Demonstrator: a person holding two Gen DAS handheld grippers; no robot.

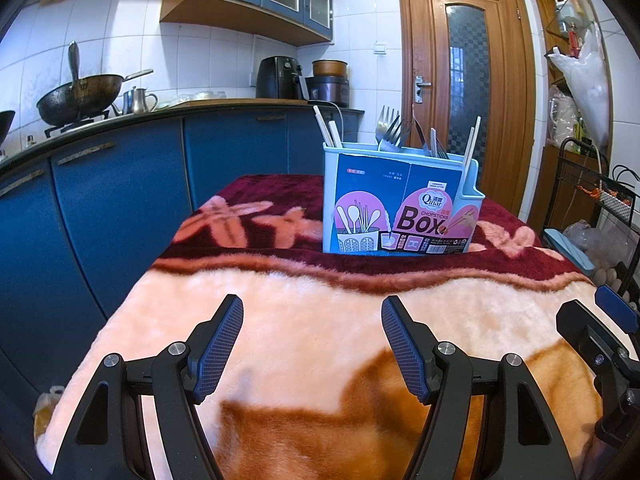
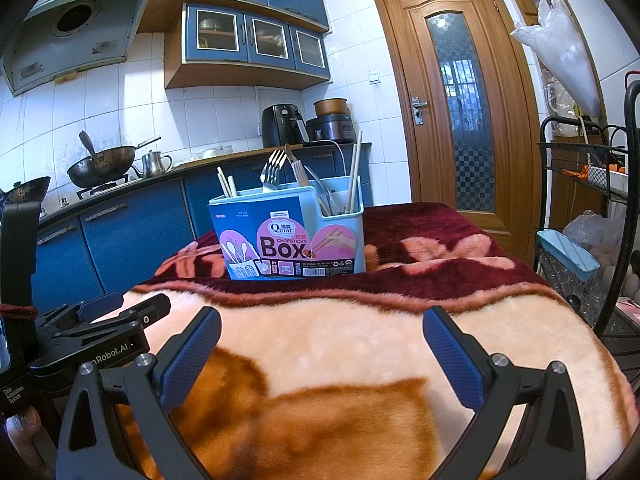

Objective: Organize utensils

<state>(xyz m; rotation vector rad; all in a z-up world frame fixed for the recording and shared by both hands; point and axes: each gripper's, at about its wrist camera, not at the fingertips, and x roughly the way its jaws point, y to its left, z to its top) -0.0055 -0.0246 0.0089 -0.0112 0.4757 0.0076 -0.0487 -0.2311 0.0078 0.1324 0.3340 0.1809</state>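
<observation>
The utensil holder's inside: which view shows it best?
The right wrist view. It looks at the light blue utensil holder from its side, so the end compartment with chopsticks opens to view. The left wrist view shows mostly its labelled front, with only utensil tops above the rim.

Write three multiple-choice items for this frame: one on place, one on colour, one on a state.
1. Where does the utensil box stand?
A. on the blanket-covered table
B. on the kitchen counter
C. on the floor

2. What colour is the box's plastic body?
A. red
B. light blue
C. black

3. How are the left gripper and right gripper?
A. both open and empty
B. both shut on forks
C. left holding chopsticks

Key: 1 A, it sits on the blanket; 2 B, rim and side are pale blue; 3 A, only blanket shows between the fingers.
</observation>
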